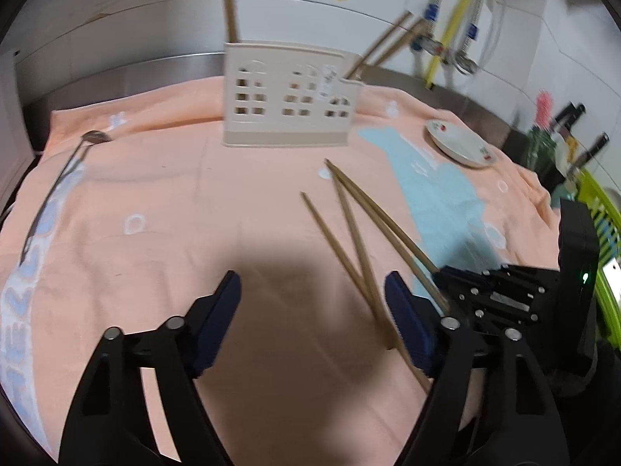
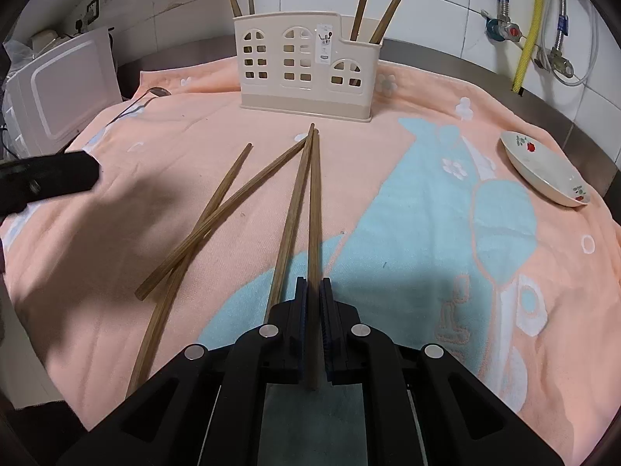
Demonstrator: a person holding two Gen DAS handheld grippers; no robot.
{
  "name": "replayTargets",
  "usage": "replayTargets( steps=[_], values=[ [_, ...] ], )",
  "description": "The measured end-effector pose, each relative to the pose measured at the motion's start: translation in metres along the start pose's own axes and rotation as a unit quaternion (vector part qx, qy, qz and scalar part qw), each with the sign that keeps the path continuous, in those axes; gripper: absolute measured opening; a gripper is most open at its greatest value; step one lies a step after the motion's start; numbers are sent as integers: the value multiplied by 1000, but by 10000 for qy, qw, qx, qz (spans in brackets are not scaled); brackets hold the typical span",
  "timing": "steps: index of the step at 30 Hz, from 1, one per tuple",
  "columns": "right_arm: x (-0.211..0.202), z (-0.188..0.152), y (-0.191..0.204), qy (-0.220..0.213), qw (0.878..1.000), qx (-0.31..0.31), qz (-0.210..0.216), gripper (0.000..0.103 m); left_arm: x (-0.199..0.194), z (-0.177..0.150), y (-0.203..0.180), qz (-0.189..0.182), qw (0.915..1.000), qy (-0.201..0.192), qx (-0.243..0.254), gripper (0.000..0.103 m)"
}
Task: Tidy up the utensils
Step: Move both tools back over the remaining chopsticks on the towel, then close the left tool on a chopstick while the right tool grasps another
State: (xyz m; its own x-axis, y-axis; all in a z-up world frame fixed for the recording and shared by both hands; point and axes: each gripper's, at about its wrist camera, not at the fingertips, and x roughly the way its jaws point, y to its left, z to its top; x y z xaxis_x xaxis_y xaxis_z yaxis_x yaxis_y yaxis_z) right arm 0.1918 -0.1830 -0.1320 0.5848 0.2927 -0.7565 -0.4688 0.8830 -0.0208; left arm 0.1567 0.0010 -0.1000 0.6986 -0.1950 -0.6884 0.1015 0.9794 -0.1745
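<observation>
My right gripper [image 2: 313,291] is shut on the thick end of one wooden chopstick [image 2: 314,209], which points at the beige utensil holder [image 2: 306,73]. A second chopstick [image 2: 291,217] lies just left of it on the towel. Two crossed chopsticks [image 2: 209,217] lie further left. My left gripper [image 1: 312,303] hangs open over the peach towel [image 1: 155,194]. The crossed chopsticks [image 1: 349,248] end close to its right finger [image 1: 407,318], and the pads touch nothing. Other chopsticks stand in the holder [image 1: 291,97]. A metal spoon [image 1: 93,138] lies at the far left.
A small white dish [image 2: 543,171] sits on the towel at the right. A white appliance [image 2: 66,93] stands at the left edge. A green rack [image 1: 605,233] and knife handles are at the far right. Pipes run down the tiled wall behind.
</observation>
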Motion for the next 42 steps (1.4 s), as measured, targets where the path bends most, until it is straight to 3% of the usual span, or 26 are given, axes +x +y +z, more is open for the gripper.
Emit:
replayTargets(
  steps=[4,9,13,25,36,42],
  values=[
    [-6,-1,-7,-66,9998,145,83,6,11,-3,-16,-188,9996,125,175,60],
    [-16,1,-12,-147,9996,183,159,6,27,-8,-33,-341,9985,275,324,35],
    [-19,-1,-15,-173,9994,232,205,6,39,-8,-42,-387,9978,329,438,22],
    [-19,-3,-18,-149,9992,271,261,6,64,-6,-42,-282,9975,489,414,15],
    [-23,-2,-20,-219,9989,331,252,6,66,-6,-50,92,9971,473,589,8],
    [-34,2,-20,-347,9986,320,220,6,56,-2,-44,53,9979,410,490,8]
  ],
)
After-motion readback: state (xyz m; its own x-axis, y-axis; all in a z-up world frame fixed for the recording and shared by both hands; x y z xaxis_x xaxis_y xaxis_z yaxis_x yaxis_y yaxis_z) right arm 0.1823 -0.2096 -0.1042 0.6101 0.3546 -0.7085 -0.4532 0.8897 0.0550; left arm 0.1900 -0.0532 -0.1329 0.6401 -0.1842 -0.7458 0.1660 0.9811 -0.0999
